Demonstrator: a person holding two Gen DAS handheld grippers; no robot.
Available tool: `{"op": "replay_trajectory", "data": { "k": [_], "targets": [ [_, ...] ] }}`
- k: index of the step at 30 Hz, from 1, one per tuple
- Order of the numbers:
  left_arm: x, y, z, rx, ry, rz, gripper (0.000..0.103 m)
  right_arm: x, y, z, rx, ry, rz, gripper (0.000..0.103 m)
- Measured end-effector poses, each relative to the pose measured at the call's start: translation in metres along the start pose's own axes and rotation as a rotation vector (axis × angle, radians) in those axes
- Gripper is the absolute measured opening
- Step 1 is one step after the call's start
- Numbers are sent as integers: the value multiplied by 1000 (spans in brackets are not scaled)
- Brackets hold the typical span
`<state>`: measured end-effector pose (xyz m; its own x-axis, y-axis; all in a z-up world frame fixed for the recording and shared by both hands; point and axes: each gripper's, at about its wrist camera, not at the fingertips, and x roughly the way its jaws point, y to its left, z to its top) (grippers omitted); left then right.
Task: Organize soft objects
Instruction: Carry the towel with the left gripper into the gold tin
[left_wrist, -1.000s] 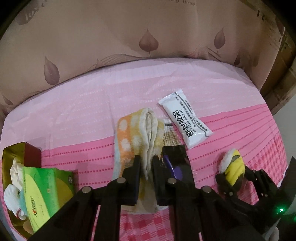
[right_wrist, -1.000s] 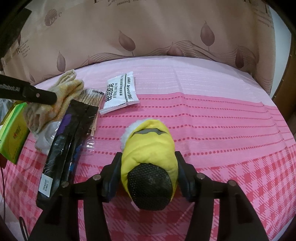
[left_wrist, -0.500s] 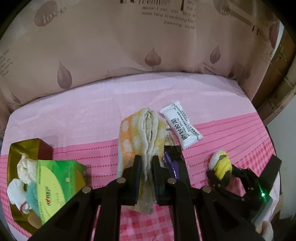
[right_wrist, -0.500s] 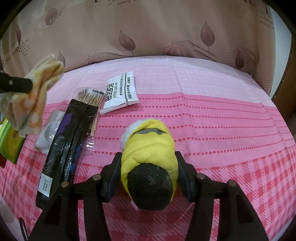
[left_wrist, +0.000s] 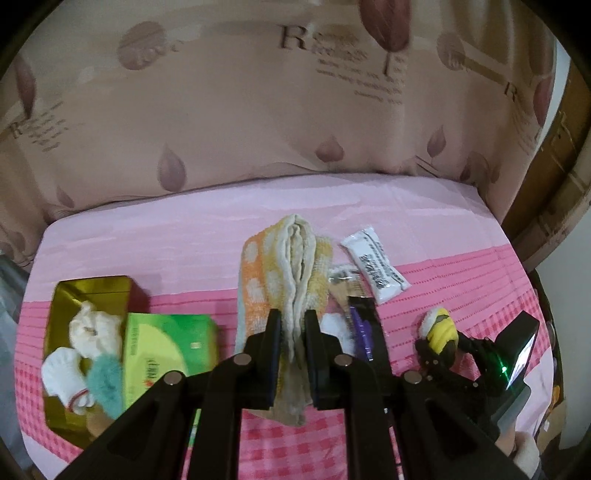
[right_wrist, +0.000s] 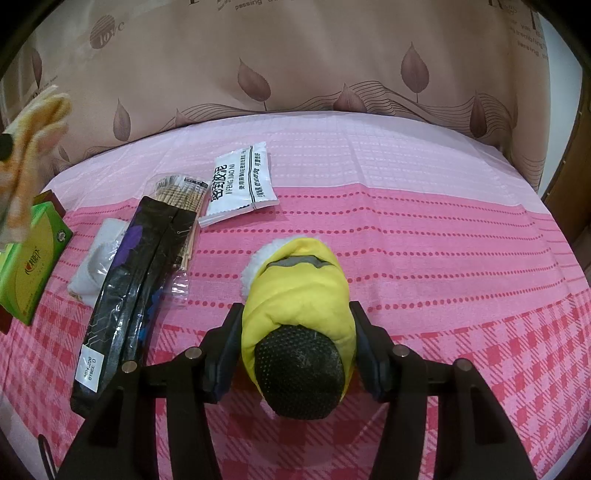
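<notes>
My left gripper (left_wrist: 293, 319) is shut on a folded orange, yellow and cream towel (left_wrist: 295, 266) and holds it up above the pink tablecloth; the towel also shows at the far left of the right wrist view (right_wrist: 33, 129). My right gripper (right_wrist: 295, 321) is shut on a yellow soft slipper with a black dotted sole and white fluffy trim (right_wrist: 295, 295), low over the table. The slipper also shows in the left wrist view (left_wrist: 441, 330). A gold box (left_wrist: 92, 291) at the left holds white socks (left_wrist: 96, 328) and a teal fluffy item (left_wrist: 105, 384).
A green tissue box (left_wrist: 162, 347) lies beside the gold box. A black packet (right_wrist: 129, 284), a bag of wooden sticks (right_wrist: 181, 199), a white printed sachet (right_wrist: 240, 184) and a white cloth (right_wrist: 92, 266) lie left of the slipper. A leaf-print curtain (right_wrist: 295, 66) hangs behind the table.
My left gripper has risen with the towel, lifting it off the table and away from the black packet. The right gripper and slipper have stayed still.
</notes>
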<state>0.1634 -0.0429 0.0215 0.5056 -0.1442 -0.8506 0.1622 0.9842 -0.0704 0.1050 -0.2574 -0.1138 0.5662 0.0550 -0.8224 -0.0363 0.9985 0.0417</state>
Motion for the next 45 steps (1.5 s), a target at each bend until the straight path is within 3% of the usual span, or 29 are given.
{"op": "replay_trajectory", "data": {
  "k": [13, 26, 35, 45],
  "targets": [
    [-42, 102, -2, -81, -50, 217, 12, 1, 0, -1, -1, 0, -2, 54],
    [-30, 200, -25, -214, 20, 365, 12, 1, 0, -1, -5, 0, -6, 54],
    [-9, 233, -32, -247, 66, 423, 12, 1, 0, -1, -5, -1, -7, 54],
    [31, 241, -40, -245, 135, 432, 12, 1, 1, 0, -6, -2, -8, 54]
  ]
}}
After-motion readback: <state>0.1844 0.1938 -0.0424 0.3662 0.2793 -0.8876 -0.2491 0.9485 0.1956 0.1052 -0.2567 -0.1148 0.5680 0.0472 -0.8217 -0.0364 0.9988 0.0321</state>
